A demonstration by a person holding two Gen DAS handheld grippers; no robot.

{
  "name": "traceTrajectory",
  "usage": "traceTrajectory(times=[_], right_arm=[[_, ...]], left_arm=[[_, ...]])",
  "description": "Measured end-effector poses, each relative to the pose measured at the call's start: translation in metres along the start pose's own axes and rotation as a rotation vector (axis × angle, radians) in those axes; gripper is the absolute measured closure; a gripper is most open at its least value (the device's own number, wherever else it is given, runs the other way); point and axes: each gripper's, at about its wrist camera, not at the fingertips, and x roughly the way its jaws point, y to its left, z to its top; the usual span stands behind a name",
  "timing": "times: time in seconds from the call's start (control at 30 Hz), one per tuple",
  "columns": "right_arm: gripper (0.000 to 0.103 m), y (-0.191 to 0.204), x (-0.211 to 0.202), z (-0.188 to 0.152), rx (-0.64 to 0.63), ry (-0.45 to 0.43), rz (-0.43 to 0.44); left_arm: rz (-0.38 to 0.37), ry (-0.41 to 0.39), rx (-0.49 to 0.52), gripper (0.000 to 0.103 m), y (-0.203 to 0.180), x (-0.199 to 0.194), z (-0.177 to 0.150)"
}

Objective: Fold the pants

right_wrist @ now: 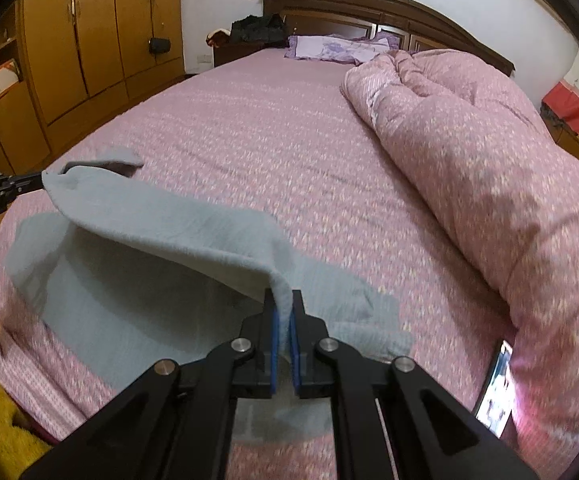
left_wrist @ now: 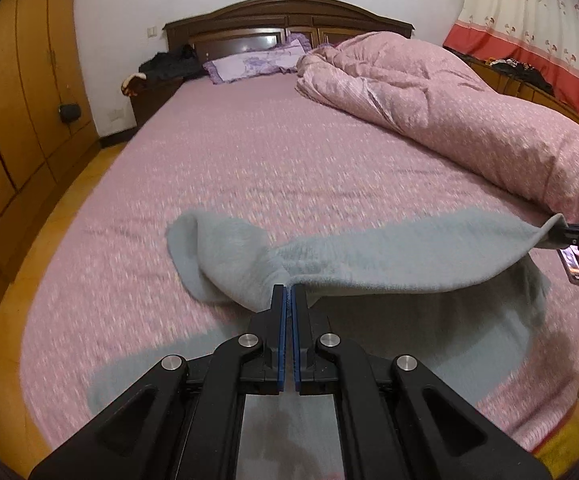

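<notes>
Light grey fleece pants (left_wrist: 389, 256) are stretched between both grippers above the pink bed (left_wrist: 249, 152). My left gripper (left_wrist: 289, 290) is shut on one edge of the cloth, with a thin bit of fabric pinched between its blue pads. My right gripper (right_wrist: 283, 296) is shut on the other end, a thicker fold of the pants (right_wrist: 161, 232) showing between its pads. Each gripper shows at the side of the other's view: the right gripper (left_wrist: 565, 236) at the far right, the left gripper (right_wrist: 39, 182) at the far left. The lower part of the pants lies flat on the bed under the lifted edge.
A bunched pink quilt (left_wrist: 469, 112) fills the bed's right side. A phone (right_wrist: 497, 392) lies on the bed beside the quilt, near the right gripper. A purple pillow (left_wrist: 257, 62) rests at the wooden headboard. Wooden wardrobes (right_wrist: 89, 40) stand to the left of the bed.
</notes>
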Motion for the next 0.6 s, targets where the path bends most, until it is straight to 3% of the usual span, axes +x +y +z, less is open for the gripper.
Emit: traceTrajectory(times=[0.3,0.6], right_arm=[[0.098,0.011,0.004,-0.049,0.022,0.057,0.004],[0.097,0.022,0.029,-0.086,0.028,0.122,-0.010]], left_arm=[[-0.027,0.080,-0.039,0.103,-0.008,-0.006,-0.059],[-0.033,0.193,-0.056,0.103,-0.013,0.017,-0.099]])
